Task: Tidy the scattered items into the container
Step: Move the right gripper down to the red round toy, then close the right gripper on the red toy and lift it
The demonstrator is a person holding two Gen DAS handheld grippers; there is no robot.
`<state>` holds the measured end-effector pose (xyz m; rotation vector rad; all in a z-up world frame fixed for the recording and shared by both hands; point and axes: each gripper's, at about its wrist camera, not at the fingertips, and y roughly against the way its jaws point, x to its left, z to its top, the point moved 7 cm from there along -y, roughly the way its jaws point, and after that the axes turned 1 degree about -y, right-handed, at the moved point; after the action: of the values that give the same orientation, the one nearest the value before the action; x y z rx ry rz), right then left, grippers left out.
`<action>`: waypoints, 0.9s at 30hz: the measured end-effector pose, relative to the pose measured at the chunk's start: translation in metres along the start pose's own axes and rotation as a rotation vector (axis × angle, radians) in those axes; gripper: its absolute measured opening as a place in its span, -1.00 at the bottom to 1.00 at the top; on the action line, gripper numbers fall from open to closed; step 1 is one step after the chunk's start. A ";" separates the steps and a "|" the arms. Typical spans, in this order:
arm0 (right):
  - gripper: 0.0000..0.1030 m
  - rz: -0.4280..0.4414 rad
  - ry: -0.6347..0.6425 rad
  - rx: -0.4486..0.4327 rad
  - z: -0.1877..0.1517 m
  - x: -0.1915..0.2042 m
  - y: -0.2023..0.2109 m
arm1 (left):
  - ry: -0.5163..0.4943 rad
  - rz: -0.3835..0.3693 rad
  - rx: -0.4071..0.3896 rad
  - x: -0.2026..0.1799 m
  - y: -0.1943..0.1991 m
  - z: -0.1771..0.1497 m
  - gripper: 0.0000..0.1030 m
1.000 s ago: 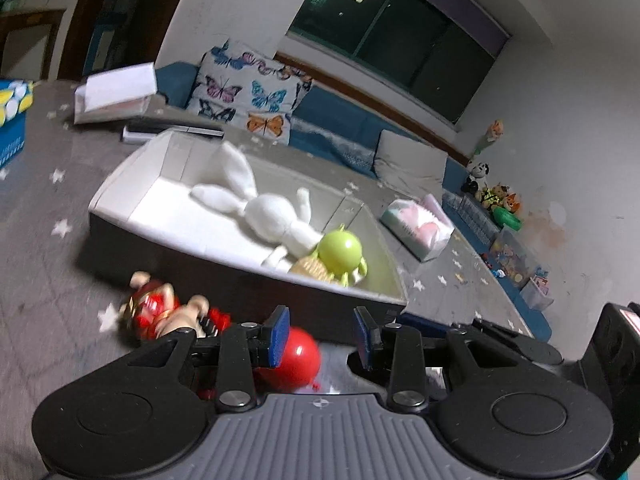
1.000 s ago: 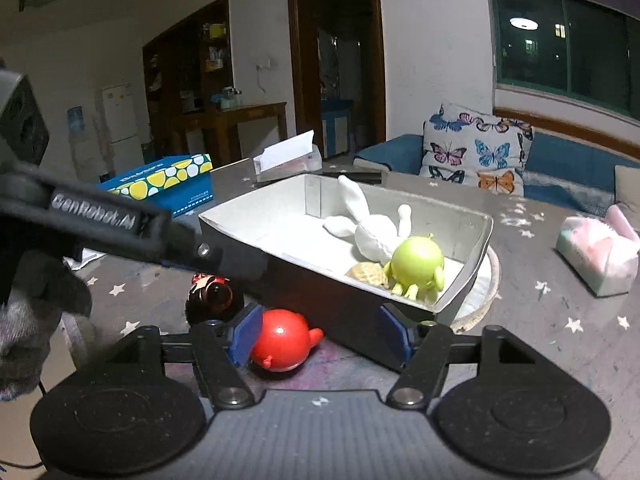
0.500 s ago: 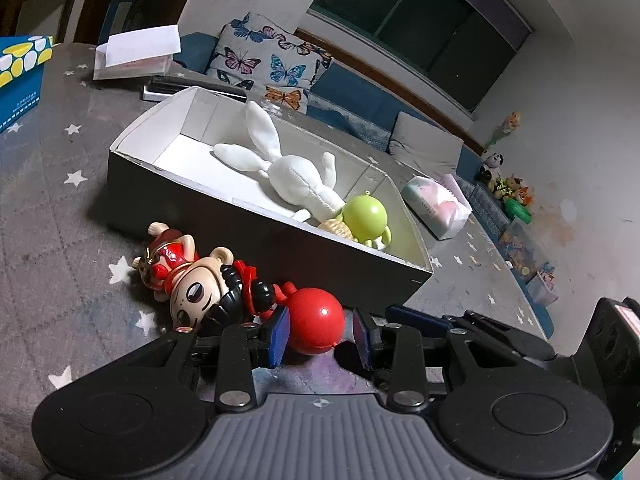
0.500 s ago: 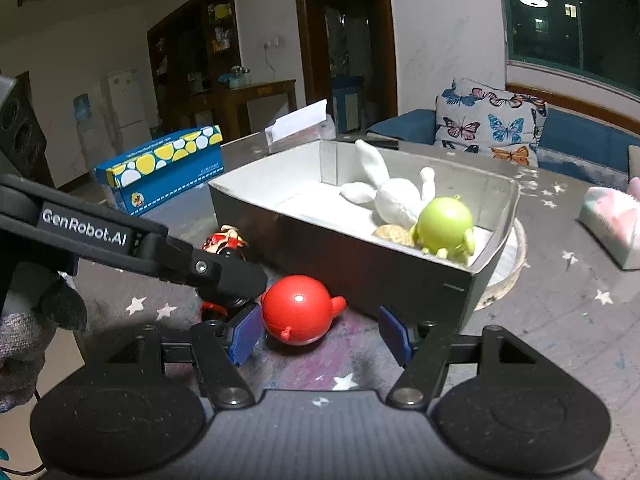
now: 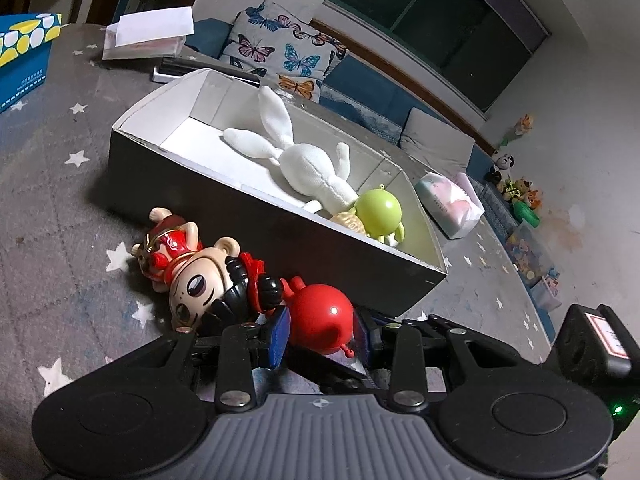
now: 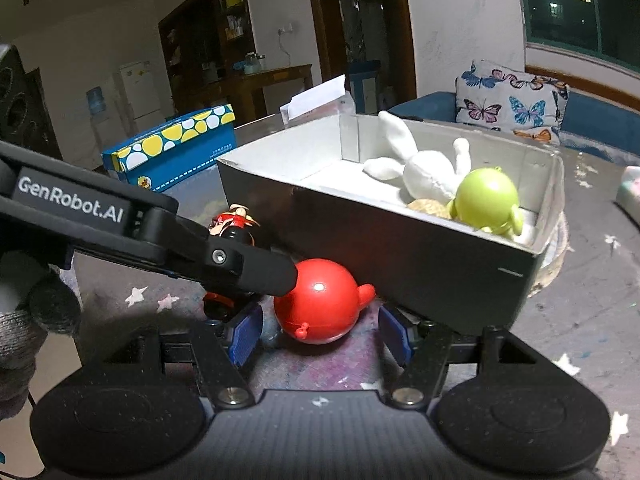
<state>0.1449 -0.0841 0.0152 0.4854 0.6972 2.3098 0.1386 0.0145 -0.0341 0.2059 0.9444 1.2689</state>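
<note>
A red round toy lies on the grey starred table just in front of the box. My left gripper is open, its blue pads close on either side of the toy; whether they touch it I cannot tell. Its finger reaches in from the left over the toy's upper left. My right gripper is open, pads wide of the same toy. A big-headed doll lies left of it. Inside the box are a white bunny and a green toy.
A blue carton with yellow dots stands at the table's far left. A tissue pack lies right of the box, a white paper-topped box behind it. A gloved hand holds the left gripper. A round mat sticks out under the box.
Both grippers have come lower and closer to the red toy. The left pads, earlier short of the toy, now flank it. The doll has come further into the left wrist view.
</note>
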 end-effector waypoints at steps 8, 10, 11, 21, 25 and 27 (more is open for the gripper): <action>-0.08 0.020 0.001 0.015 -0.003 0.003 -0.006 | 0.000 -0.013 0.017 0.000 -0.006 -0.002 -0.28; -0.09 0.020 -0.006 0.015 -0.004 0.002 -0.005 | -0.003 -0.020 0.020 0.000 -0.006 -0.003 -0.28; -0.09 0.018 -0.006 0.015 -0.004 0.002 -0.004 | 0.000 -0.026 0.023 0.000 -0.006 -0.003 -0.28; -0.09 0.012 -0.001 0.029 -0.015 0.004 0.012 | -0.044 -0.057 0.076 -0.011 -0.001 -0.015 -0.28; -0.09 0.025 -0.013 0.034 -0.021 0.003 0.021 | -0.050 -0.082 0.096 -0.014 0.002 -0.018 -0.28; -0.08 0.026 -0.014 0.039 -0.024 0.003 0.024 | -0.035 -0.085 0.093 -0.012 0.002 -0.017 -0.28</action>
<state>0.1191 -0.1056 0.0111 0.5307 0.7349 2.3187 0.1252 -0.0009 -0.0375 0.2573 0.9734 1.1409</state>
